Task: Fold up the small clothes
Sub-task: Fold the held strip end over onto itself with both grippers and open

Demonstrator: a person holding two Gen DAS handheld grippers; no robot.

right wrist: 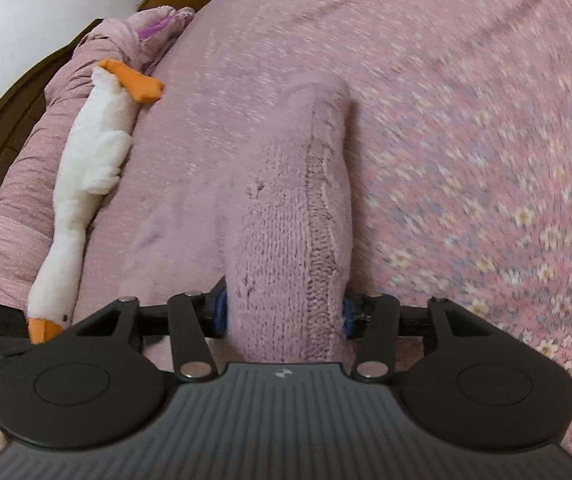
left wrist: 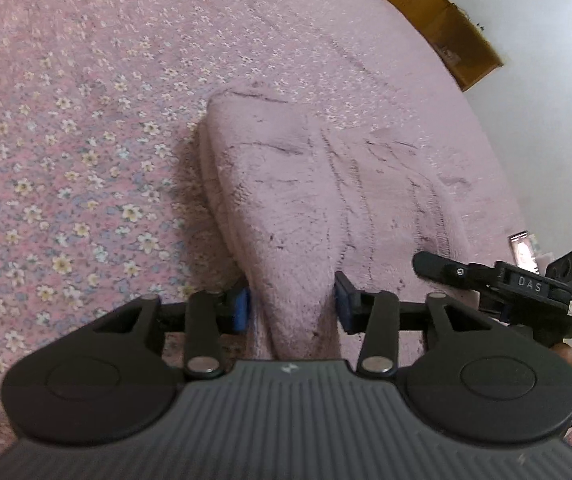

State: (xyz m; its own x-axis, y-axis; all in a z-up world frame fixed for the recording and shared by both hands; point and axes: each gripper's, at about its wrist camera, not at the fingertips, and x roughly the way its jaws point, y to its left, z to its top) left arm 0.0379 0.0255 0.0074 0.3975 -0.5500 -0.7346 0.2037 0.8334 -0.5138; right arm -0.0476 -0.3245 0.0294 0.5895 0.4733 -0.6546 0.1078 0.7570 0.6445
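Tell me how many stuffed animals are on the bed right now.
1. A white plush goose with an orange beak and feet lies along the rumpled pink quilt at the bed's edge, left in the right wrist view. Others may be out of frame.

black left gripper (left wrist: 292,306); blue pads (left wrist: 240,308); silver screws; ribbed grey body

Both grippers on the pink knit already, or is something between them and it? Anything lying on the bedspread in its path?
Nothing between: left gripper and right gripper each clamp the pink knit garment. The floral bedspread beyond looks free; the plush goose lies off to the side.
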